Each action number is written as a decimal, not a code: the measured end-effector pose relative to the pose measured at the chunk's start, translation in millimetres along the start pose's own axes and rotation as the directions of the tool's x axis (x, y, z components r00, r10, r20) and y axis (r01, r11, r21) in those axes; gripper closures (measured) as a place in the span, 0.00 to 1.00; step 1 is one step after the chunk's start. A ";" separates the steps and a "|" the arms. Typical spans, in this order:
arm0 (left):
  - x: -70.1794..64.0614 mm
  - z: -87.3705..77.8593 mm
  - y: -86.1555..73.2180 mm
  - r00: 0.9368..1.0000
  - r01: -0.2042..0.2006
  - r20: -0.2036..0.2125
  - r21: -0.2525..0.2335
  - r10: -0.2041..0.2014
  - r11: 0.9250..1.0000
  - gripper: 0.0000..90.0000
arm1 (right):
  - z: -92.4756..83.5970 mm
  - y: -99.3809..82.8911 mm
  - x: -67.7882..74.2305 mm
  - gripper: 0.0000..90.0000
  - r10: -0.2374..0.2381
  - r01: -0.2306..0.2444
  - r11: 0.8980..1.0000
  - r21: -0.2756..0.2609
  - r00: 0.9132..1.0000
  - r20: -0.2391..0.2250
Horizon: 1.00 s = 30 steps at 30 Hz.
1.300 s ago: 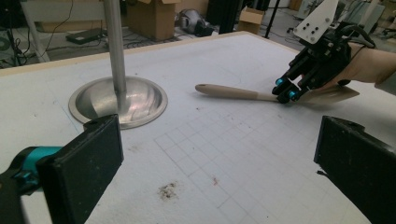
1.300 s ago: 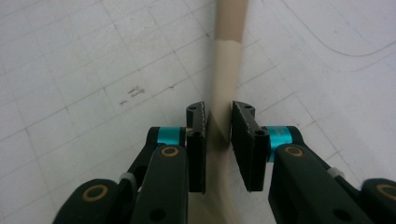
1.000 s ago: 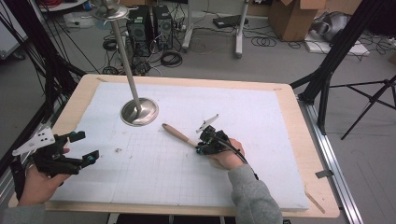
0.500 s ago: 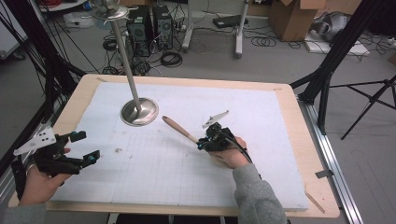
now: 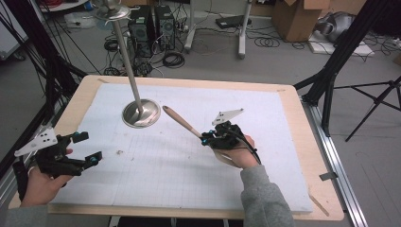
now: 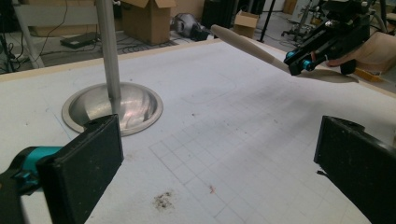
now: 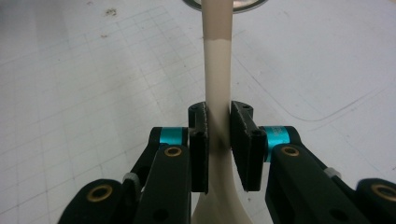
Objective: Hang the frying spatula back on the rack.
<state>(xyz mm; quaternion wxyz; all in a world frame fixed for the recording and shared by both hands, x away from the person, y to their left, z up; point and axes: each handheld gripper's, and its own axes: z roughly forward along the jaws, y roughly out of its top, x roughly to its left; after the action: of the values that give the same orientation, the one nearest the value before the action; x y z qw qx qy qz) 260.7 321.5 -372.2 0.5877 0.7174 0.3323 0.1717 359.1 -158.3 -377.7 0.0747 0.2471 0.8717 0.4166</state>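
Observation:
A pale spatula (image 5: 182, 122) with a brown handle end is held off the white mat, its handle pointing toward the metal stand's round base (image 5: 141, 113). My right gripper (image 5: 204, 140) is shut on the spatula's neck. In the right gripper view the two pads (image 7: 198, 140) squeeze the shaft (image 7: 217, 56), and the blade widens below them. From the left gripper view the spatula (image 6: 247, 44) and the right gripper (image 6: 303, 60) hang above the mat at upper right. My left gripper (image 5: 90, 147) rests at the mat's left edge, open (image 6: 219, 149) with nothing between its jaws.
The stand's thin pole (image 5: 125, 52) rises from its base (image 6: 112, 105) at the far left of the mat. A wooden board (image 5: 302, 118) frames the white gridded mat (image 5: 179, 179). Black tripod legs (image 5: 331, 90) stand beside the table's right side.
The right gripper has risen and shifted slightly away from me with the spatula, whose handle now hangs higher and nearer the stand's base. The left gripper has stayed put.

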 end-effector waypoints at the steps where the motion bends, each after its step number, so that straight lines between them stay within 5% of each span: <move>1: 0.5 0.5 0.2 1.000 0.003 0.001 -0.003 -0.003 1.000 0.02 | -0.6 0.3 0.3 0.86 -0.004 0.004 1.000 -0.002 1.000 0.001; 17: 1.4 0.2 -0.1 1.000 0.009 0.002 -0.008 -0.009 1.000 0.02 | -27.4 27.6 -1.1 0.86 -0.061 0.057 0.996 -0.067 0.996 -0.064; 30: 2.1 -0.8 -1.3 1.000 0.017 -0.001 -0.008 -0.017 1.000 0.02 | -51.4 49.3 -5.8 0.86 -0.051 0.049 0.991 -0.128 0.999 -0.016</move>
<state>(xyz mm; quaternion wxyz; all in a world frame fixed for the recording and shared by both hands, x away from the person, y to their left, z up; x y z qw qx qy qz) 261.3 323.6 -373.5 0.5920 0.7121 0.3380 0.1683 365.1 -170.4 -307.5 0.0922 0.2158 0.8499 0.4718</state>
